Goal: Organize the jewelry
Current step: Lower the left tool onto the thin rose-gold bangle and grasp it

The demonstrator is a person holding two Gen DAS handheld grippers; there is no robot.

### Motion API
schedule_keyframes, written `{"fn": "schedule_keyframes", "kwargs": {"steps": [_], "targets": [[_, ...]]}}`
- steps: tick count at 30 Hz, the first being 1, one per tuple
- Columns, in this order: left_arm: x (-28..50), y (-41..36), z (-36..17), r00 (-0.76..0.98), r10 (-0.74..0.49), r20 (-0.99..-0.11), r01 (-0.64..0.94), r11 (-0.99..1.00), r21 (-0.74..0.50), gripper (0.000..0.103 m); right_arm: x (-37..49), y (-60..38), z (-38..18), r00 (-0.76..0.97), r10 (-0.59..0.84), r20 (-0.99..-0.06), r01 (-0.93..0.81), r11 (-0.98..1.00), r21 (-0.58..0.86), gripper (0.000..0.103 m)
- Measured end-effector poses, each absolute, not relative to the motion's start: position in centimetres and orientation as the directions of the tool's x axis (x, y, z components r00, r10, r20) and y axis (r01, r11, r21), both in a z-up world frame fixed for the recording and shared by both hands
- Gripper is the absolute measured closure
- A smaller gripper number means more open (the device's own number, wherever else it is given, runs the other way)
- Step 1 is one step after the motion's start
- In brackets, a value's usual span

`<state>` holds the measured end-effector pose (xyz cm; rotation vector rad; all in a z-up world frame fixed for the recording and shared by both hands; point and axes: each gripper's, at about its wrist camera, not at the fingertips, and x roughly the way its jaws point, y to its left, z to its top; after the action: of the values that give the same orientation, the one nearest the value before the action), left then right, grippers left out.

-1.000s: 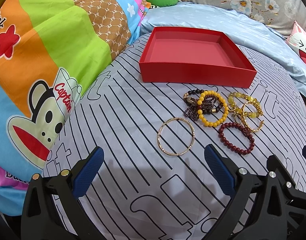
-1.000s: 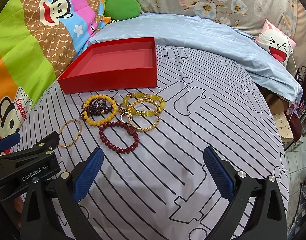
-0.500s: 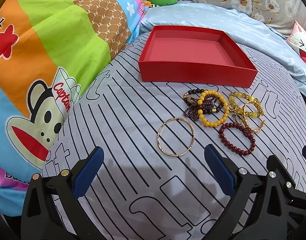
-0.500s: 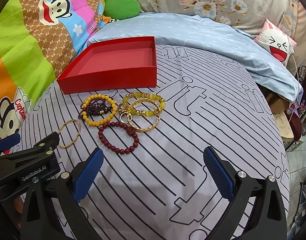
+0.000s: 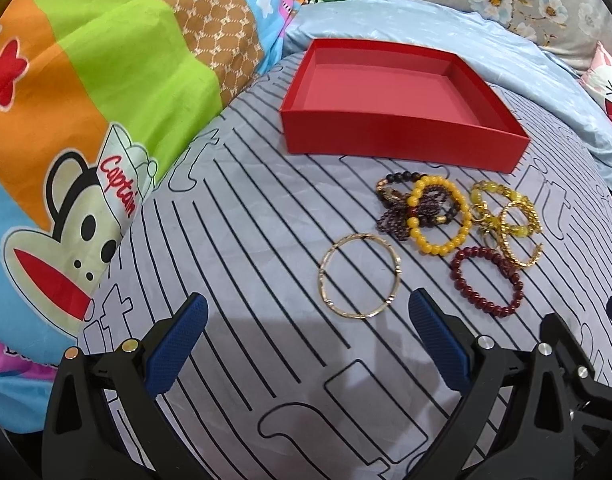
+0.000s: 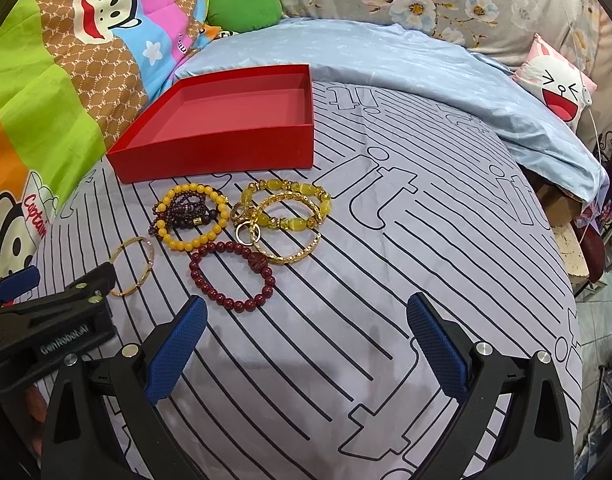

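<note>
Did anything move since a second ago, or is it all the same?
Nearly the same. Both the left gripper and right gripper are still open and holding nothing; the view crept a tiny bit closer. The thin gold bangle, dark red bead bracelet and empty red box stayed put.

We are seeing a bed (image 6: 445,240) in a grey striped sheet bearing an empty red box (image 6: 210,160), a heap of beaded bracelets (image 6: 234,216) just beside it, and a thin gold bangle (image 5: 359,276) lying apart.
</note>
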<state>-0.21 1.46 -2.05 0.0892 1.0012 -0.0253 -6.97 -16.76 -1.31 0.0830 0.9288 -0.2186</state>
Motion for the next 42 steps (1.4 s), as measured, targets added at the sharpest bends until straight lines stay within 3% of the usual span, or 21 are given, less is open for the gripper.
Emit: {"fn": "schedule_keyframes", "kwargs": {"steps": [9, 20, 25, 32, 42], "targets": [[0.5, 4.4, -3.8, 0.523, 0.031, -0.852, 0.019, 0.999, 0.047, 0.007, -6.2, -18.3, -2.3, 0.554, -0.162, -0.817, 0.255, 0.967, -0.019, 0.007], [1.0, 0.0, -4.8, 0.515, -0.059, -0.855, 0.165, 0.986, 0.031, 0.008, -5.4, -18.9, -2.5, 0.545, -0.173, -0.821, 0.268, 0.963, -0.025, 0.007], [1.6, -0.7, -5.6, 0.498, -0.088, -0.863, 0.175, 0.985, 0.001, 0.019, -5.1, -19.3, -2.6, 0.542, -0.176, -0.822, 0.274, 0.961, -0.025, 0.007], [2.2, -1.2, -5.1, 0.502, -0.126, -0.855, 0.214, 0.977, -0.018, 0.05, -4.5, -19.1, -2.7, 0.539, -0.168, -0.826, 0.266, 0.964, -0.022, 0.007], [2.8, -0.3, -4.7, 0.499, -0.135, -0.856, 0.198, 0.98, -0.039, 0.05, -3.0, -18.3, -2.8, 0.549, -0.148, -0.823, 0.237, 0.971, -0.016, 0.007]]}}
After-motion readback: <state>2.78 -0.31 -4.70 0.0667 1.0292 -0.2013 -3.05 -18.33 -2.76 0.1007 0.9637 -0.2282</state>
